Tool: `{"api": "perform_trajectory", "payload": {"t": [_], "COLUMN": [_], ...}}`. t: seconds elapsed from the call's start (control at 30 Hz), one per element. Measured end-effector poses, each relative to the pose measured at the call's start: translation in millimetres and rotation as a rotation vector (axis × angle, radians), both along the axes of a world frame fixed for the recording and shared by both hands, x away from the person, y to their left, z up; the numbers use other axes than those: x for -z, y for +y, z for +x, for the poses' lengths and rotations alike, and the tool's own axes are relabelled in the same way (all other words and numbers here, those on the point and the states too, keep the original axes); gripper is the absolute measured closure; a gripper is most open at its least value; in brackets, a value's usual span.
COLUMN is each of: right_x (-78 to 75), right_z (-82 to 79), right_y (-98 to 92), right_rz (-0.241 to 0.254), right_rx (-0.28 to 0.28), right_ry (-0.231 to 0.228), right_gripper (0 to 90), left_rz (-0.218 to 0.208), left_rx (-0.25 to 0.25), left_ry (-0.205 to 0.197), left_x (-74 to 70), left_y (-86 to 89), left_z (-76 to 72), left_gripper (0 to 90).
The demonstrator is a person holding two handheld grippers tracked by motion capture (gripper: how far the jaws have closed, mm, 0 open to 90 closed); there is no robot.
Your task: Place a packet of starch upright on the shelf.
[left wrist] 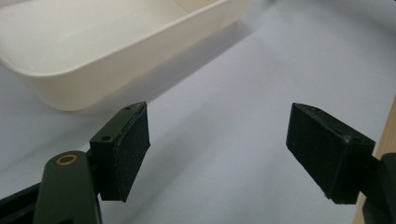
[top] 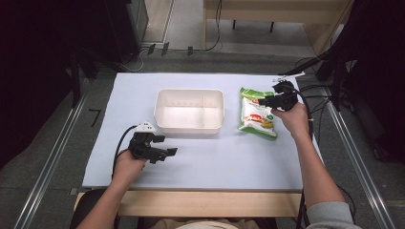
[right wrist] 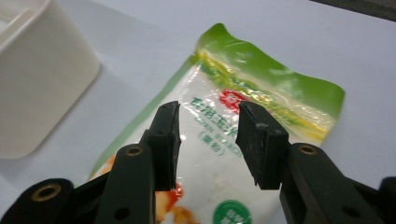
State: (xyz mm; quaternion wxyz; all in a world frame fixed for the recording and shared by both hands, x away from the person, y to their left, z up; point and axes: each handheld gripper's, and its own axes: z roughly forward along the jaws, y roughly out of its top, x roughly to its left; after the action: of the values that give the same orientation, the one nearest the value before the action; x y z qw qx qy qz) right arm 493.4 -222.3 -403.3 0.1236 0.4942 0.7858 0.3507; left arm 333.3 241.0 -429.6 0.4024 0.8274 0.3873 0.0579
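My right gripper (right wrist: 208,140) hovers over the packet (top: 258,113), right of the tub (top: 189,110), jaws parted and pinching nothing. My left gripper (left wrist: 217,154) gapes wide, empty, near the tub's front-left corner.

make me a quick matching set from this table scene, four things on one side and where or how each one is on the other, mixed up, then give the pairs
Things:
1. white tub
2. green snack packet
3. left gripper
4. right gripper

States or places:
A. over the packet, jaws partly open with nothing between them
B. lying flat, to the right of the tub
C. mid-table, nothing inside
D. near the front edge, jaws wide apart over bare table

Pairs: 1-C, 2-B, 3-D, 4-A
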Motion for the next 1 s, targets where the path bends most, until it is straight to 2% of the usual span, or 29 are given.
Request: {"api": "perform_trajectory", "payload": {"t": [0.13, 0.23, 0.27, 0.5, 0.63, 0.7, 0.77, 0.83, 0.9, 1.0], "right_x": [4.9, 10.5, 13.3, 36.2, 45.5, 50.4, 55.7, 58.6, 59.7, 61.3], "right_z": [10.8, 21.2, 23.9, 41.5, 47.9, 50.6, 53.1, 54.6, 54.8, 55.1], "right_y": [-12.7, -18.4, -20.6, -31.1, -31.5, -32.7, -33.5, -36.0, -37.1, -39.5], "right_rz": [0.013, -0.009, 0.001, -0.018, -0.054, -0.053, -0.042, 0.002, 0.012, 0.052], "right_rx": [0.034, 0.057, 0.071, 0.118, 0.146, 0.154, 0.168, 0.189, 0.189, 0.199], "right_ry": [0.008, 0.027, 0.033, 0.096, 0.106, 0.116, 0.130, 0.148, 0.153, 0.188], "right_gripper": [62.1, 61.6, 61.3, 58.6, 54.3, 51.1, 48.0, 46.8, 46.3, 45.0], "left_rz": [0.004, 0.009, 0.011, 0.020, 0.035, 0.031, 0.033, 0.033, 0.032, 0.033], "left_rx": [-0.013, -0.034, -0.037, -0.052, -0.064, -0.068, -0.072, -0.074, -0.074, -0.075], "left_ry": [0.003, -0.002, -0.002, -0.007, -0.013, -0.016, -0.014, -0.016, -0.017, -0.018], "left_x": [0.4, 0.9, 1.0, 1.4, 1.4, 1.8, 1.6, 1.7, 1.9, 1.6], "left_y": [3.7, 5.6, 6.2, 11.9, 13.6, 14.6, 15.5, 15.6, 15.6, 15.4], "left_z": [-2.3, -4.2, -5.0, -10.5, -14.2, -14.9, -15.5, -16.1, -16.1, -16.1], "left_gripper": [22.0, 22.0, 22.0, 22.0, 22.0, 22.0, 22.0, 22.0, 22.0, 22.0]}}
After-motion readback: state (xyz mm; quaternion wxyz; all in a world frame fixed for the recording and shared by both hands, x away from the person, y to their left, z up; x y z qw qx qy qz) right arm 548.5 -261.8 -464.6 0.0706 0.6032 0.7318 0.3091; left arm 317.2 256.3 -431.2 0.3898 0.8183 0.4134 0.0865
